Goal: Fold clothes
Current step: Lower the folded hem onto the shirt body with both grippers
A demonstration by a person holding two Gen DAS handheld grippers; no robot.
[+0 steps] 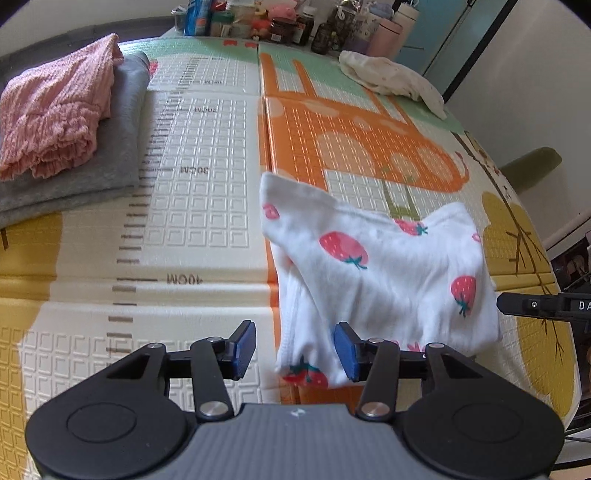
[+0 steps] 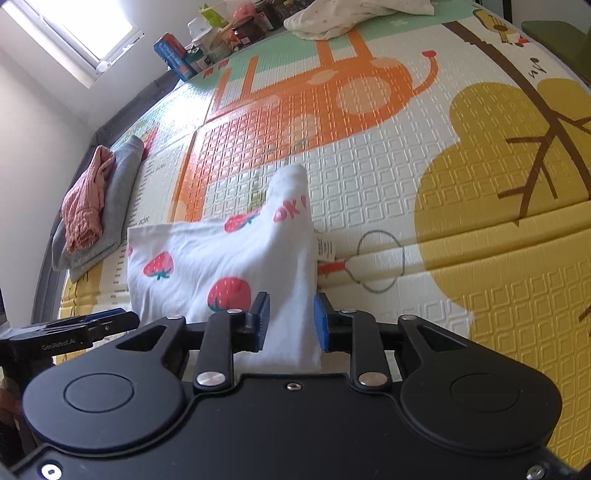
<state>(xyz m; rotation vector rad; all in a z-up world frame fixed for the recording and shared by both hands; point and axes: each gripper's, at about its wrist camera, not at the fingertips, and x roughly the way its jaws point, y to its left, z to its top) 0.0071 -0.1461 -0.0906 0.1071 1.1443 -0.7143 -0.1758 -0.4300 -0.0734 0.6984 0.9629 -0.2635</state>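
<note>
Two grippers work over a patterned play mat (image 1: 207, 155) where a small white garment printed with strawberries (image 1: 369, 273) lies crumpled in the lower middle of both views. In the left wrist view, the left gripper (image 1: 294, 349) sits at the bottom centre with its jaws standing well apart; the garment's lower left edge hangs just in front of the right-hand blue pad (image 1: 345, 350), but nothing is pinched between the two pads. In the right wrist view, the right gripper (image 2: 289, 321) has a raised fold of the same garment (image 2: 229, 266) passing between its blue pads, jaws narrowly parted, with the cloth filling most of the gap; whether the pads press on it I cannot tell. At the upper left of the left view, a pink knitted piece (image 1: 55, 110) rests on a folded grey one (image 1: 110, 158). A cream cloth (image 1: 391, 77) lies at the upper right, near a row of jars and bottles (image 1: 295, 22) along the mat's far edge.
</note>
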